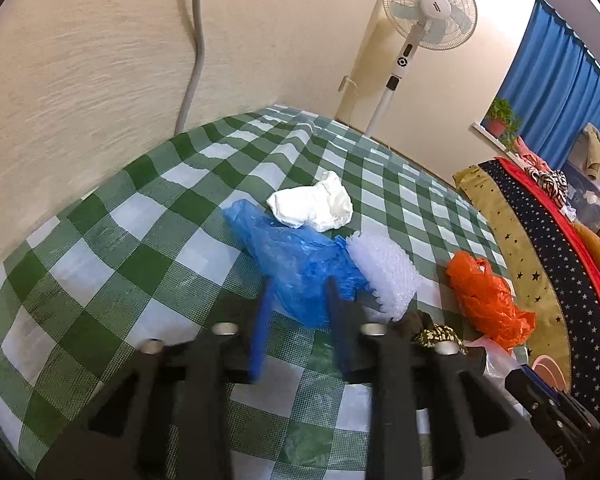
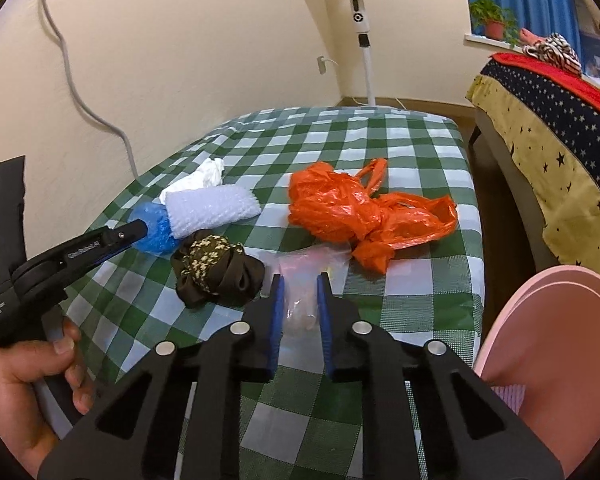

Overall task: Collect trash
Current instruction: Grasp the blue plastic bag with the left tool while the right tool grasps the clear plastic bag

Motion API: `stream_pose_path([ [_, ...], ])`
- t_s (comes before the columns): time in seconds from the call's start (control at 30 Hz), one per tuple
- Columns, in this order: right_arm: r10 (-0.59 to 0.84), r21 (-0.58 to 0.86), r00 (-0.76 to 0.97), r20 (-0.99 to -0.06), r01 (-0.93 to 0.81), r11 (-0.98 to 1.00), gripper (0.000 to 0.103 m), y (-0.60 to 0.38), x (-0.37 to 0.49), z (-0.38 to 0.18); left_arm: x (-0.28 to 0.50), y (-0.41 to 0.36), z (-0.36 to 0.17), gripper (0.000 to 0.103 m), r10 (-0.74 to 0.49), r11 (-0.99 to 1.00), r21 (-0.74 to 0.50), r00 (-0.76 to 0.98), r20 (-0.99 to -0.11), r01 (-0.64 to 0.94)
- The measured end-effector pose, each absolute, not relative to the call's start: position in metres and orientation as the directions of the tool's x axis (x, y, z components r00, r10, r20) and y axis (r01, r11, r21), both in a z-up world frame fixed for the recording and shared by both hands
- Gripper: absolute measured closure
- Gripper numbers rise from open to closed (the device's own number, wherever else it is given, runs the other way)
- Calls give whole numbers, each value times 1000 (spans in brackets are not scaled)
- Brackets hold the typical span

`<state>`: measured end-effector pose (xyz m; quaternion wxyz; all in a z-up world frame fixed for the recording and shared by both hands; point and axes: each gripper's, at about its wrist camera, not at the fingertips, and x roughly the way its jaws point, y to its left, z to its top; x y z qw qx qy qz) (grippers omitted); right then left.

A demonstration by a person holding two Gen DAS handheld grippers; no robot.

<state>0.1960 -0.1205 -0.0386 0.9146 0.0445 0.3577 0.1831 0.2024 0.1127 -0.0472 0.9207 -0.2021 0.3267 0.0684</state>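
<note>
While both grippers hang over the green-and-white checked tablecloth (image 2: pixel 400 152), the scene reads:

Trash: crinkled blue plastic bag (image 1: pixel 300 264), white bubble wrap (image 1: pixel 384 272), crumpled white paper wad (image 1: pixel 312 204), wrinkled orange plastic bag (image 2: pixel 364 212), clear filmy plastic bag (image 2: pixel 300 296), all lying on the cloth.
Cloth item: dark brown floral fabric bundle (image 2: pixel 216 276), beside the clear bag.
Left gripper (image 1: pixel 298 292): jaws apart, tips flanking the blue bag's near edge.
Right gripper (image 2: pixel 300 284): jaws narrowly parted astride the clear bag; grip cannot be told.
</note>
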Motion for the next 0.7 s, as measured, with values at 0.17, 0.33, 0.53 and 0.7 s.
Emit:
stream_pose_path([
  [0.17, 377, 215, 687, -621, -313, 925, 91, -121, 191, -32, 197, 112, -43, 103, 0, 914, -317, 781, -624, -253],
  [0.33, 380, 213, 705, -599, -317, 924, 91, -123, 183, -24, 185, 112, -29, 103, 29, 922, -290, 795, -606, -255],
  [0.53, 392, 209, 722, -570, -334, 919, 92, -123, 167, -11, 164, 108, -4, 103, 47, 937, -259, 818, -573, -235],
  [0.7, 422, 230, 730, -537, -354, 907, 92, -129, 147, 4, 143, 103, 11, 103, 43, 949, -237, 831, -555, -207],
])
